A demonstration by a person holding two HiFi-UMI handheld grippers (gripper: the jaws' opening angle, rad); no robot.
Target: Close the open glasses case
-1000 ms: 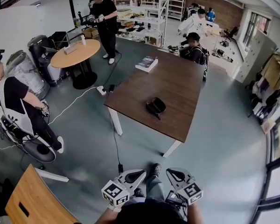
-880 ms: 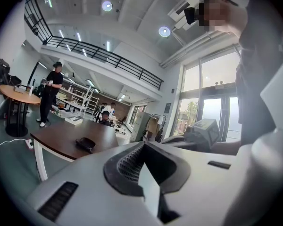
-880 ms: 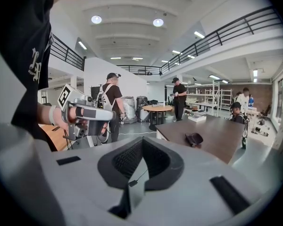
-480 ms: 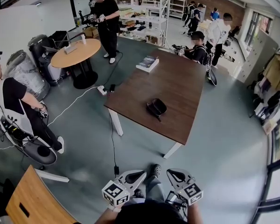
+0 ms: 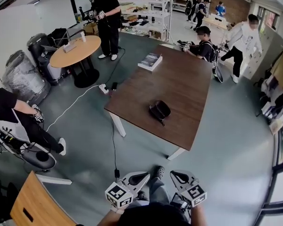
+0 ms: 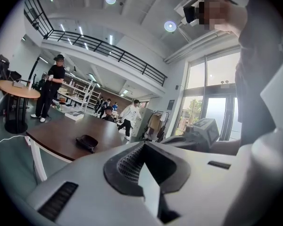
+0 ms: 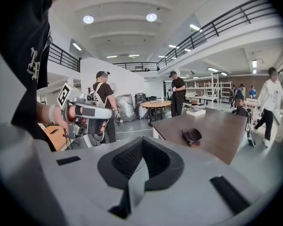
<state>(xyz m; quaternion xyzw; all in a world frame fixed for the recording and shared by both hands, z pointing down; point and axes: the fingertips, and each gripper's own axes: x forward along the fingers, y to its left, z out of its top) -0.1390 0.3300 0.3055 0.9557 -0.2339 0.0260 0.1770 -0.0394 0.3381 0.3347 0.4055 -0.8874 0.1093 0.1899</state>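
Observation:
The black glasses case [image 5: 159, 110] lies open on the long brown table [image 5: 179, 86], toward its near end; it also shows small as the case [image 6: 86, 141] and the case [image 7: 192, 135] in the two gripper views. Both grippers are held low near my body, well short of the table and far from the case. My left gripper [image 5: 133, 178] has its jaws together with nothing between them. My right gripper [image 5: 178, 176] is likewise shut and empty. The left gripper [image 6: 142, 150] and right gripper [image 7: 142, 147] point across the floor toward the table.
A book [image 5: 150, 60] lies at the table's far left corner, where a person [image 5: 202, 44] sits at the far end. A round wooden table [image 5: 76, 51] stands at the back left and a seated person [image 5: 14, 119] at the left. A wooden tabletop [image 5: 35, 202] and a floor cable [image 5: 114, 149] lie nearby.
The head view has shifted slightly. A person in white at the back has walked to the right. Both grippers stay shut in the same place.

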